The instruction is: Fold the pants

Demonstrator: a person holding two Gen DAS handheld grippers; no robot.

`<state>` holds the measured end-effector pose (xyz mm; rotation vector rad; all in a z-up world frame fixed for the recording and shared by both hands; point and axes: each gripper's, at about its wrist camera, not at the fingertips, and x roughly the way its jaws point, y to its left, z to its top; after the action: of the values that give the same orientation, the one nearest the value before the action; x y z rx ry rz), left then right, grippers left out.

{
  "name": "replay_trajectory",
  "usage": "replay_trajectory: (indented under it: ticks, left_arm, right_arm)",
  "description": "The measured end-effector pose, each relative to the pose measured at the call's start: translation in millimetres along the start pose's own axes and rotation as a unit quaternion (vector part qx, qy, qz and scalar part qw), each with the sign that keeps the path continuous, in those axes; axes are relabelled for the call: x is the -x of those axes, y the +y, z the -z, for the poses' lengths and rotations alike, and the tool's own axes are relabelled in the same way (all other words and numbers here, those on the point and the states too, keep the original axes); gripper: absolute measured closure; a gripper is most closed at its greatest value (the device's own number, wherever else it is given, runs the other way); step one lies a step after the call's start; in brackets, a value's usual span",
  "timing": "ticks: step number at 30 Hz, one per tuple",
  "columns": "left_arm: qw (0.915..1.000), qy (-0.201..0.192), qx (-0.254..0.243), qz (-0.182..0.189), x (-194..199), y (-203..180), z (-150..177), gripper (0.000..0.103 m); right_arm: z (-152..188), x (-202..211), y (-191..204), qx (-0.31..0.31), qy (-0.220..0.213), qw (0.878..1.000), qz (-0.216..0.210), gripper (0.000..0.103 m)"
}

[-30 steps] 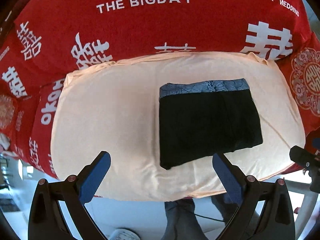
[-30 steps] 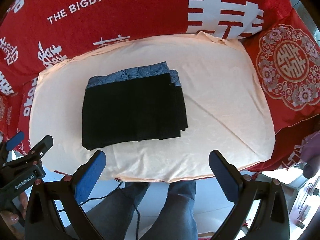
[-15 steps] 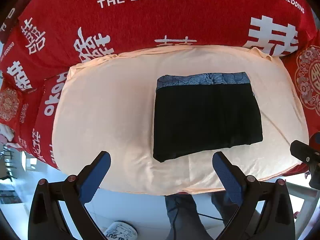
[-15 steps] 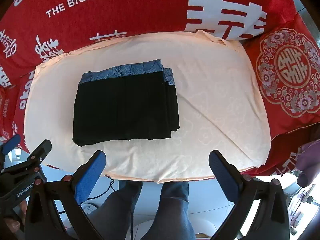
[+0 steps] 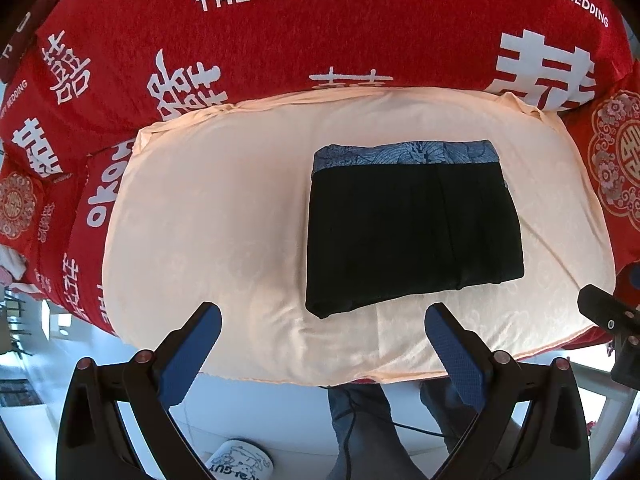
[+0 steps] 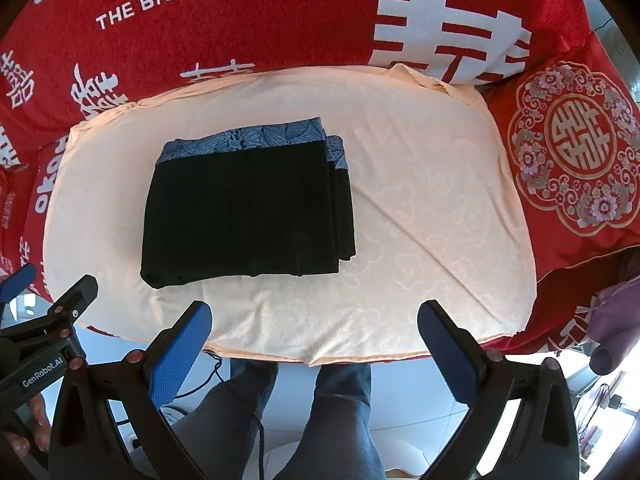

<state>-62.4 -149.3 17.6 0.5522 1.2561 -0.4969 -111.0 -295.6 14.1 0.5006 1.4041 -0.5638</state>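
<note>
Room: a red wedding-print cover (image 5: pixel 280 40) runs behind and to both sides, lettered "THE BIGDAY" and "HAPPY WEDDING", with pale floor below and the person's jeans-clad legs (image 6: pixel 340 412) at the near edge.
Surface: a peach cloth (image 5: pixel 208 216) spread over a soft, cushioned seat, faintly patterned, a few shallow creases, its front hem hanging free.
Pants: and there they are, the black pants (image 5: pixel 412 236) lying as a compact rectangle on the peach cloth, right of centre in the left view, left of centre in the right view (image 6: pixel 248 212).
Waistband: blue patterned band (image 5: pixel 404 154) along the far edge; stacked layers show at the right-hand side (image 6: pixel 340 200).
Stage: looks folded already, edges roughly square, nothing in hand.
Handling: judging by the drape, soft, light and limp, so it will sag if lifted by one corner, and layers may slide apart.
Where to hold: best guess, pinch all layers at the two near corners, or at both short sides, one gripper each.
Left gripper (image 5: pixel 320 332): blue pads spread wide, holding nothing, poised over the near hem, clear of the pants.
Right gripper (image 6: pixel 316 328): same story, fingers wide apart, empty, hovering short of the pants.
Risk: the cushion gives under pressure, and a deep pinch could catch the peach cloth too.
</note>
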Motion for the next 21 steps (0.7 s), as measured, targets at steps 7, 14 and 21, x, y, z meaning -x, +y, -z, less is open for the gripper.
replay_trajectory:
  ticks: [7, 14, 21]
  left_arm:
    - [1.0000, 0.001, 0.004, 0.005, -0.2, 1.5, 2.8, 0.001]
    - [1.0000, -0.002, 0.006, 0.002, 2.0, 1.5, 5.4, 0.001]
    - [1.0000, -0.003, 0.005, 0.003, 2.4, 1.4, 5.8, 0.001]
  right_arm:
    - [2.1, 2.9, 4.1, 0.008, -0.003, 1.000, 0.005, 0.000]
    - [3.0, 3.2, 4.8, 0.008, -0.004, 1.000, 0.005, 0.000]
    - [5.1, 3.6, 5.6, 0.007, -0.003, 1.000, 0.004, 0.000]
